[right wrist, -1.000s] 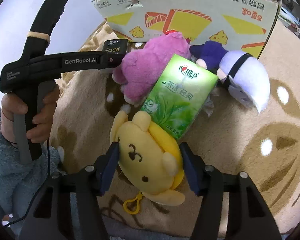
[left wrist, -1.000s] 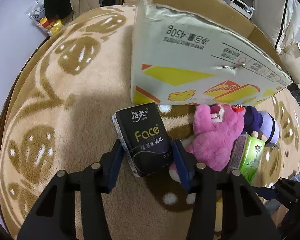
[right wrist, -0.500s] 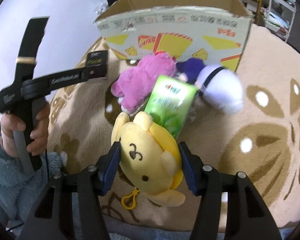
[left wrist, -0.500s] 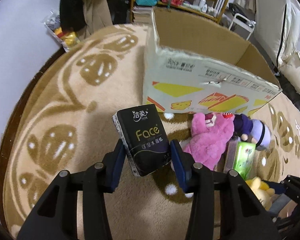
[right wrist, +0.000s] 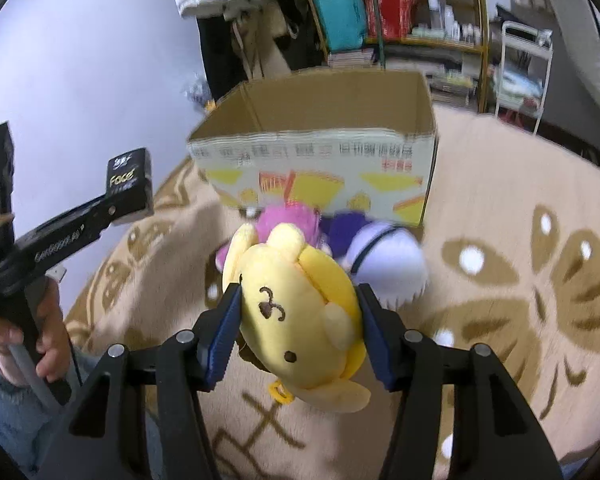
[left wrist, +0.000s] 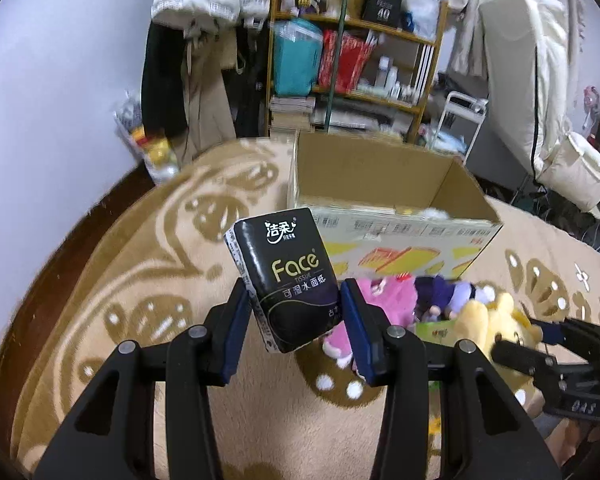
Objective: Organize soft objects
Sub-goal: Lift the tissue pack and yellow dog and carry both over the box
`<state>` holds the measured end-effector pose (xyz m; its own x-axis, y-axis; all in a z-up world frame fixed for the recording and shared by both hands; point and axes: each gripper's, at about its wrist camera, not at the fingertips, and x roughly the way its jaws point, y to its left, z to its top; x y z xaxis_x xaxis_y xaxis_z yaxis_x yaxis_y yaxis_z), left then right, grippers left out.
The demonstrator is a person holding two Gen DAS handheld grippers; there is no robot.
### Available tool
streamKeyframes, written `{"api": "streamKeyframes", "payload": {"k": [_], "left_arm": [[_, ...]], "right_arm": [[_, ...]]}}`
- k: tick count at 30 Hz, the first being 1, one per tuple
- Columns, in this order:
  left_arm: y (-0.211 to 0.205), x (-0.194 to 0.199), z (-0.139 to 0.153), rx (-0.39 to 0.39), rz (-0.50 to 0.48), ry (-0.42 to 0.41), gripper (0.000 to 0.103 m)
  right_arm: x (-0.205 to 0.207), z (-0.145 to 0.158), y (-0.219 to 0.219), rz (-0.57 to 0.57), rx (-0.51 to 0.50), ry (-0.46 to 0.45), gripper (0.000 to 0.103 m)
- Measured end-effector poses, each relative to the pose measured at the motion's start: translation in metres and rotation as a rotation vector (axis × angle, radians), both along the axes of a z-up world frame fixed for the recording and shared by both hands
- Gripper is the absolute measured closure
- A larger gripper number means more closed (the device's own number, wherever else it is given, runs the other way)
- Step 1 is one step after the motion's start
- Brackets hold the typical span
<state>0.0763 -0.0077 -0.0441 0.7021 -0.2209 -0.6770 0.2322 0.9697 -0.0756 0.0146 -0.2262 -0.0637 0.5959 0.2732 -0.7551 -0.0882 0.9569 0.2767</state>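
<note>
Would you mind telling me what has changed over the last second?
Both grippers rose off the rug with their loads: the left gripper lifted the black tissue pack, the right gripper the yellow plush. Both grips are unchanged; the pink plush, purple plush and cardboard box stayed put.

The tissue pack is black with gold and white lettering. The plush dog is yellow. Beside the cardboard box, brown with yellow and orange print, lie a pink plush and a purple-white plush on the beige, brown-patterned rug.
</note>
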Motion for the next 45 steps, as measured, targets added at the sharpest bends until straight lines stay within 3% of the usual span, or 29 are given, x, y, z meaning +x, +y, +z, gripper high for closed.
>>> {"api": "streamKeyframes", "payload": {"k": [11,21,33,45], "left_arm": [[-0.018,-0.005,0.025,0.022,-0.056,-0.138,0.059],[-0.037,0.018,0.04,0.037,-0.073,-0.22,0.059],[-0.045,0.059,0.049,0.048,-0.021,-0.26,0.059],[-0.057,0.082,0.026,0.053,-0.049,-0.231,0.059]], "right_arm": [[0.015,0.038,0.002,-0.058,-0.018,-0.219,0.043],[0.044,0.068,-0.007,-0.091,-0.036,-0.357,0.043],[0.075,0.077,-0.023,-0.111,-0.022,-0.407,0.043],[0.102,0.059,-0.035,-0.134,-0.014,-0.389,0.042]]}}
